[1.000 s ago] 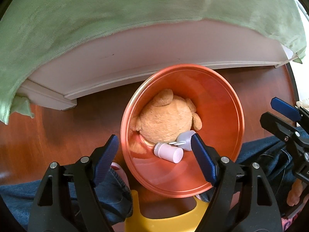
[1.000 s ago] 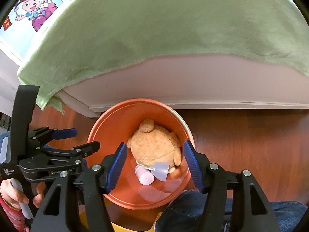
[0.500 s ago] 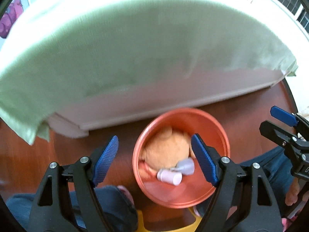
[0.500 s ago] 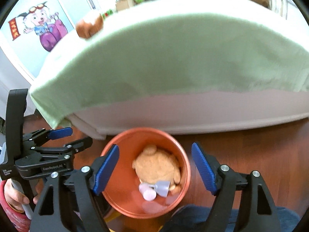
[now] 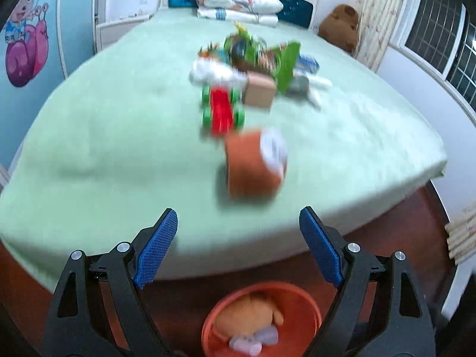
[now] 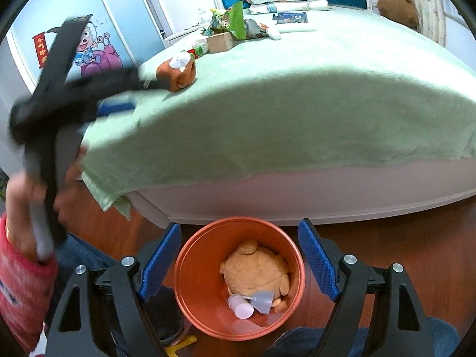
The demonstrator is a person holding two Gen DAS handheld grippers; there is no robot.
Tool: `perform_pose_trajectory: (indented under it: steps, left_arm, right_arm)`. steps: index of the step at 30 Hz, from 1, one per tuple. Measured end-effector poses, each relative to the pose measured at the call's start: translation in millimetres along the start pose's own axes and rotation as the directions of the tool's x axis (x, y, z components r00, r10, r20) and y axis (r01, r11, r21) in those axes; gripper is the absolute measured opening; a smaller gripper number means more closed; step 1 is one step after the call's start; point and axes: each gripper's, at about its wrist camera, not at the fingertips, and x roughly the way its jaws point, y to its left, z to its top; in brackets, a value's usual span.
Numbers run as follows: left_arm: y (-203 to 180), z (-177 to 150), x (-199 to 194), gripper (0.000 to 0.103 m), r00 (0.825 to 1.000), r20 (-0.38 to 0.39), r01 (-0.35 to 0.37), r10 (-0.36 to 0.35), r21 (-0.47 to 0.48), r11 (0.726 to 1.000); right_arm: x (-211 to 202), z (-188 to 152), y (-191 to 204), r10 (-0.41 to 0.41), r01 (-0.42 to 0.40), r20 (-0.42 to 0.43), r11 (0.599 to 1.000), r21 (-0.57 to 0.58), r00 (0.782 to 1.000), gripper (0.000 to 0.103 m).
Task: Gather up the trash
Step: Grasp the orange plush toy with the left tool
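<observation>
An orange bin (image 6: 238,279) stands on the wood floor at the foot of the bed, holding a tan plush toy (image 6: 255,270), a small pink bottle (image 6: 242,306) and a pale cup (image 6: 263,297); it also shows in the left wrist view (image 5: 261,318). On the green bedspread (image 5: 119,136) lie an orange plush roll (image 5: 253,163), a red and green toy car (image 5: 221,110), a tan box (image 5: 258,92) and a pile of wrappers (image 5: 261,53). My left gripper (image 5: 238,250) is open, raised over the bed's edge. My right gripper (image 6: 239,263) is open above the bin.
Pillows (image 5: 238,3) and a brown teddy bear (image 5: 339,26) sit at the head of the bed. A cartoon-painted wardrobe (image 6: 77,29) stands at the left. The person's jeans (image 6: 297,342) are beside the bin. A window (image 5: 440,35) is at the right.
Both grippers have lifted away from the bin and tilted up, so the bed top and its clutter came into view. The left one rose further. Both stay open.
</observation>
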Motion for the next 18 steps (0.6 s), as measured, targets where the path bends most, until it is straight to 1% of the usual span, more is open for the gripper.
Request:
perform_pose_trajectory:
  steps: [3,4,5,6,8,9,12,16,18]
  left_arm:
    - [-7,20,18,0.082,1.0,-0.002,0.017,-0.017,-0.006,1.0]
    - [-16,21,22,0.082,1.0,-0.01,0.005,-0.005,-0.001,1.0]
    - [-18,23,29,0.082,1.0,-0.023,-0.018,0.018,0.002,1.0]
    - [-20,26,34,0.081,0.999,-0.033,-0.025,0.024,-0.005,1.0]
    - [-19,29,43,0.061,0.999,-0.05,-0.013,0.011,-0.024,1.0]
    - [-19,29,46,0.039,0.998,-0.058,-0.016,0.014,-0.025,1.0]
    - [-14,24,38,0.033,0.999,-0.045,-0.005,0.003,-0.051,0.999]
    - [-7,17,14,0.033,1.0,-0.009,0.015,-0.016,-0.06,0.998]
    - [-2,13,-5,0.033,1.0,0.021,0.009,-0.007,-0.061,0.998]
  right_arm:
    - [-2,-2,3,-0.012,0.012,0.004,1.0,-0.019,1.0,0.079]
    - [-3,-2,3,-0.016,0.017,0.006,1.0,-0.024,1.0,0.079]
    - [-4,-2,3,-0.021,0.021,0.008,0.999,-0.027,1.0,0.079]
    - [-6,-1,3,-0.024,0.025,0.013,0.999,-0.03,1.0,0.079]
    - [-11,1,1,-0.027,0.027,0.024,0.999,-0.029,0.999,0.079]
    - [-13,1,1,-0.028,0.029,0.029,0.999,-0.029,0.999,0.079]
    - [-20,7,-2,-0.044,0.045,0.047,0.998,-0.035,0.998,0.079]
    - [-26,22,-3,-0.066,0.069,0.078,0.997,-0.04,0.995,0.079]
    - [-27,32,-1,-0.076,0.081,0.093,0.996,-0.047,0.993,0.079]
